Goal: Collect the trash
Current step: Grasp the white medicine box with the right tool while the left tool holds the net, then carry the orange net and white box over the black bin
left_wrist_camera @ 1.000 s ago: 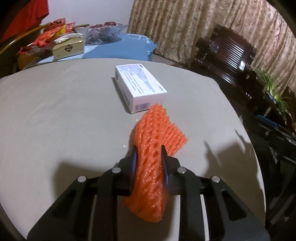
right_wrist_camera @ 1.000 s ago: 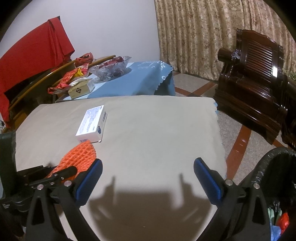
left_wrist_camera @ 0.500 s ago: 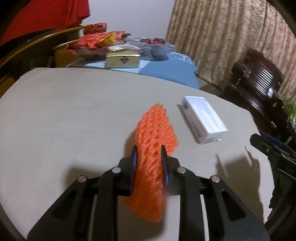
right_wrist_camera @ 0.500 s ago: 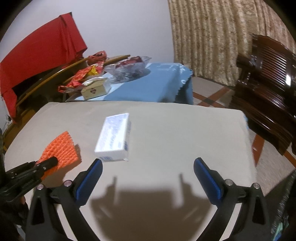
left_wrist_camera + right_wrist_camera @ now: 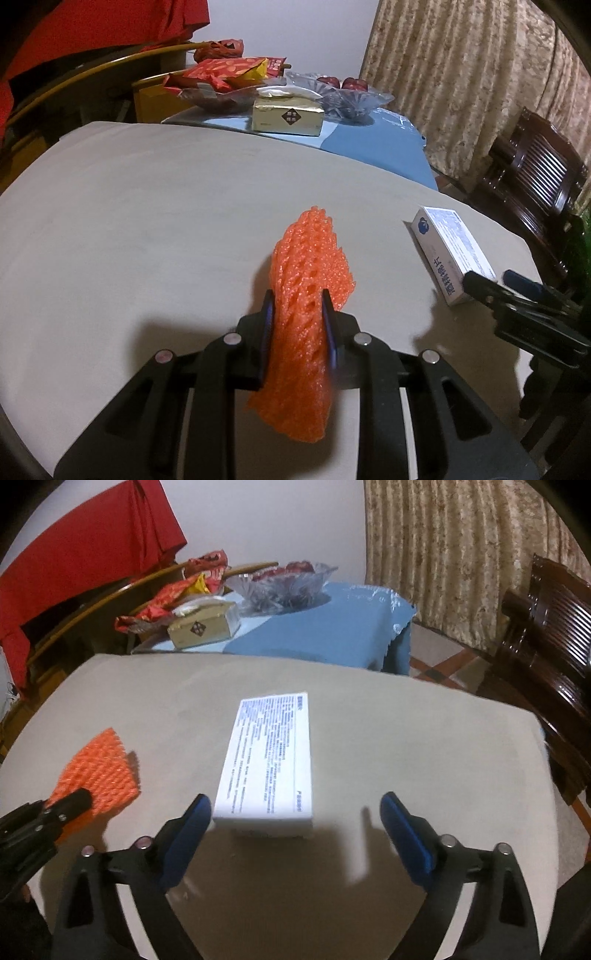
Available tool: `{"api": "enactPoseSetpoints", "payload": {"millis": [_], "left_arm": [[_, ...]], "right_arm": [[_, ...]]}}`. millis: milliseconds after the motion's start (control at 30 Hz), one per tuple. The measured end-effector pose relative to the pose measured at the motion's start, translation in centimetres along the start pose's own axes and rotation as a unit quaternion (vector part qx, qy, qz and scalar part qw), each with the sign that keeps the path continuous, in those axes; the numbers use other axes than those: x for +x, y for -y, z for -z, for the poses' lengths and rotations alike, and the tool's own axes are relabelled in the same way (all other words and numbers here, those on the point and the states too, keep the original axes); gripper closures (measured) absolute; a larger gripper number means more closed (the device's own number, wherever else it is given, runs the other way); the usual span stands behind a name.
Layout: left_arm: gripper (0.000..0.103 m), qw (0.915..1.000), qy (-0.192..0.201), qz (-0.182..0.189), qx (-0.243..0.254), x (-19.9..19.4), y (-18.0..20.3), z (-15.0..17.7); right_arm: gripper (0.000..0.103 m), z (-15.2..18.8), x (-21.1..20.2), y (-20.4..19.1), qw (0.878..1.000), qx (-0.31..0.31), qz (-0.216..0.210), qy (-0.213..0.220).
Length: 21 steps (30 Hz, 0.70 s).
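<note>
My left gripper (image 5: 297,314) is shut on an orange foam fruit net (image 5: 310,273) and holds it just above the beige table (image 5: 147,221). The net also shows at the left of the right wrist view (image 5: 98,771), with the left gripper's fingertips (image 5: 74,799) on it. A white medicine box (image 5: 269,760) lies flat on the table straight ahead of my right gripper (image 5: 295,812), which is open with its blue pads either side of the box's near end, a little short of it. The box (image 5: 448,251) and my right gripper (image 5: 495,284) show at the right of the left wrist view.
Behind the beige table stands a blue-clothed table (image 5: 332,627) with a gold tissue box (image 5: 203,627), a glass fruit bowl (image 5: 284,583) and red snack packets (image 5: 166,598). A dark wooden chair (image 5: 546,635) stands at the right. A red cloth (image 5: 85,546) hangs at the back left.
My left gripper has swung left with the net, away from the box. My right gripper has moved left and forward until the box lies between its open pads.
</note>
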<state>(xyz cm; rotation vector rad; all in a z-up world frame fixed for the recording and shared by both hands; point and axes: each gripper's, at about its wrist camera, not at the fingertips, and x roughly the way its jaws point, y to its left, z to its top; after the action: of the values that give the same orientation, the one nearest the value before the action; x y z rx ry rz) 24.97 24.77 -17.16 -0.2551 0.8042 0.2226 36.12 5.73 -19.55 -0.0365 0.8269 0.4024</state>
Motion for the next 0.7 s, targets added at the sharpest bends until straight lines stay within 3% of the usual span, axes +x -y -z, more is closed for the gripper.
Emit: {"api": "enactPoseSetpoints", "payload": {"millis": [233,333,400,700], "left_arm": [[0.08,1.0,0.002,0.0,-0.006,-0.4,-0.3,0.0],[0.08,1.0,0.003,0.0,-0.009,-0.6,-0.2,0.0],[0.08,0.9999,0.004,0.0,-0.009,-0.8,-0.2,0.0],[0.08,0.9999,0.011,0.001,-0.011,-2.0,0.3,0.0]], "right_arm": [[0.021,-0.5,2.3,-1.1,0.999,-0.013,0.011,-0.028],[0.033,-0.9,2.5,-1.5,0.999,-0.021,0.012,-0.028],[0.049,-1.0,2.5,-1.6,0.999,-0.027,0.009,-0.03],[0.049,-0.5,-1.2,-1.5,0.999,-0.033,-0.017,-0.004]]}}
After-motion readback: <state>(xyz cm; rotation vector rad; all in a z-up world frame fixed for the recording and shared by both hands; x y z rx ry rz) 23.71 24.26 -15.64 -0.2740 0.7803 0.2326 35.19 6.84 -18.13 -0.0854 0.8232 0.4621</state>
